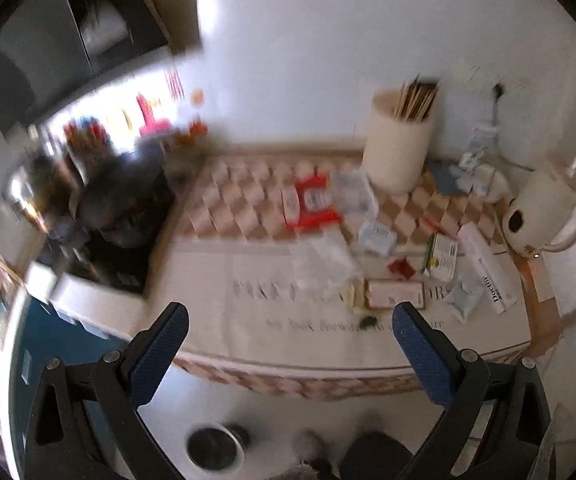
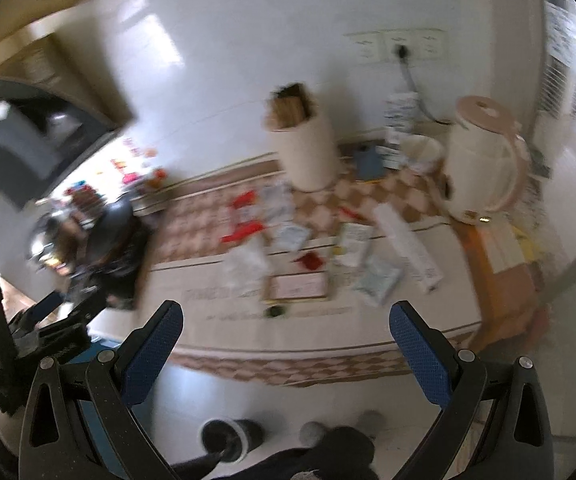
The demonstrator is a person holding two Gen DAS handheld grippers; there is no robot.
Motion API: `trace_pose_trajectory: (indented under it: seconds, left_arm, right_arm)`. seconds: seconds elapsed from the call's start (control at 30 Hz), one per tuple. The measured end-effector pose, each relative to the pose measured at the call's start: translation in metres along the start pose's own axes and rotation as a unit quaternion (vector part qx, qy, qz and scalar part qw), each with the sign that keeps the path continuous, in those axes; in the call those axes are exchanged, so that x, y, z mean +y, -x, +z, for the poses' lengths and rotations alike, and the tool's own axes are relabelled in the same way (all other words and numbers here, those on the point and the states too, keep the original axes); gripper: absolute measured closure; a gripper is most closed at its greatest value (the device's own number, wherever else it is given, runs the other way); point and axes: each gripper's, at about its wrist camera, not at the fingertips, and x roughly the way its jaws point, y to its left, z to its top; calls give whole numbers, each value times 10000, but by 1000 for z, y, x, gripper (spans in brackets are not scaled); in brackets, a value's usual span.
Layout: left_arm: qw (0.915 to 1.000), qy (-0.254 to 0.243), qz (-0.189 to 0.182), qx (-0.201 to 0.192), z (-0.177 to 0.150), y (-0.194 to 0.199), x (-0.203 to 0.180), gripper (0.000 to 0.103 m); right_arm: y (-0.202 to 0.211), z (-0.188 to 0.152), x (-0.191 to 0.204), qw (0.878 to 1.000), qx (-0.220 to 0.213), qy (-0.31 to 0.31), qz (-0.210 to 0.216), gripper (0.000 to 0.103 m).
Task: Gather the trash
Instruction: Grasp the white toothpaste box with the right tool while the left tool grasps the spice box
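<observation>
Trash lies scattered on a table with a checkered cloth (image 1: 224,208): a red and white wrapper (image 1: 313,202) (image 2: 244,216), clear plastic (image 1: 324,258) (image 2: 245,265), a pink flat box (image 1: 395,294) (image 2: 299,285), a pale blue packet (image 1: 466,300) (image 2: 380,280), a long white box (image 1: 486,270) (image 2: 408,246) and a small red scrap (image 1: 402,268) (image 2: 309,261). My left gripper (image 1: 288,334) is open above the table's near edge, holding nothing. My right gripper (image 2: 286,330) is open too, also empty. The left gripper (image 2: 54,316) shows at the left of the right wrist view.
A cream cylinder of sticks (image 1: 398,146) (image 2: 304,148) and a white kettle (image 1: 544,216) (image 2: 482,164) stand at the back. A dark stove with pots (image 1: 116,208) (image 2: 100,240) is on the left. A small bin (image 1: 216,450) (image 2: 228,440) sits on the floor below.
</observation>
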Motion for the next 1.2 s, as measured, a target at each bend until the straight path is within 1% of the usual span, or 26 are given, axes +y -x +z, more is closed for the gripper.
trace_pose_trajectory:
  seconds: [0.07,0.1,0.13,0.2,0.23,0.27,0.3,0.33,0.4,0.47,0.53,0.57,0.6,0.7,0.77,0.8,0.83,0.87,0.9,0.93,0.97,1.0,1.03,1.1,1.13,1.2]
  left_arm:
    - [9983,293,-60,507,-1,-39,-9,0]
    - [9960,436,-88,773,-2,-57,-16,0]
    - [9920,629,-171,1078,-4,-76,-22,0]
    - [9821,1013,-301,1560,-7,-109,-35,0]
    - [9738,1256,-379,1856,-9,-127,-42,0]
    - [9674,1431,-438,2042,-11,-140,-49,0]
    - [9584,1684,-465,2257,-13,-157,-59,0]
    - [9513,1861,-497,2406,-12,-168,-66,0]
    - [9286,2377,-577,2790,-16,-199,-81,0]
    - [9098,2769,-618,3029,-19,-221,-90,1]
    - [8876,3240,-667,3206,-22,-244,-98,13]
    - [8766,3462,-703,3268,-24,-253,-101,15]
    - [8613,3761,-769,3330,-27,-262,-105,17]
    - [8264,4399,-877,3404,-33,-282,-111,17]
    - [8132,4657,-846,3387,-35,-289,-113,17]
    - [8089,4748,-820,3371,-35,-292,-114,17]
    - [8073,4801,-694,3360,-35,-292,-115,17]
    - [8098,4800,-605,3320,-33,-291,-117,17]
    - [8192,4677,-499,3280,-28,-289,-121,19]
    - [8297,4488,-351,3301,-22,-291,-124,28]
    - [8404,4285,-199,3312,-19,-288,-127,32]
    - [8519,4065,-87,3300,-17,-285,-132,33]
    - [8684,3718,52,3280,-14,-280,-138,33]
    - [8905,3162,247,3262,-13,-271,-146,33]
    - [9010,2808,301,3294,-13,-266,-152,34]
    - [9157,2133,319,3391,-19,-255,-165,34]
  right_arm:
    - [-25,9,-18,9993,33,-38,-376,0]
    - [-40,13,-30,9985,80,-60,-539,0]
    - [-56,18,-45,9975,126,-86,-688,0]
    - [-91,29,-70,9949,291,-108,-964,0]
    - [-113,34,-82,9930,425,-84,-1096,0]
    - [-132,38,-93,9913,565,-67,-1184,1]
    - [-154,42,-105,9897,719,-42,-1237,2]
    - [-182,47,-118,9876,914,12,-1278,6]
    - [-229,56,-140,9822,1261,186,-1376,11]
    - [-269,61,-157,9758,1621,361,-1421,18]
    - [-303,65,-170,9699,1864,585,-1456,19]
    - [-319,67,-177,9667,1969,689,-1483,20]
    - [-332,69,-181,9642,2066,755,-1483,20]
    - [-362,73,-194,9583,2357,859,-1369,26]
    - [-372,74,-199,9559,2467,967,-1269,34]
    - [-376,74,-201,9550,2501,1024,-1224,35]
    - [-379,74,-203,9550,2523,1052,-1155,37]
    - [-380,74,-205,9552,2528,1059,-1116,39]
    - [-382,74,-207,9552,2534,1076,-1084,41]
    - [-384,74,-209,9547,2552,1100,-1060,46]
    - [-386,75,-211,9541,2574,1135,-1028,51]
    - [-388,75,-212,9530,2607,1178,-999,53]
    - [-388,75,-215,9518,2633,1239,-975,57]
    - [-388,75,-219,9500,2658,1323,-961,62]
    - [-390,71,-218,9499,2664,1335,-947,63]
    - [-387,70,-227,9488,2717,1341,-891,64]
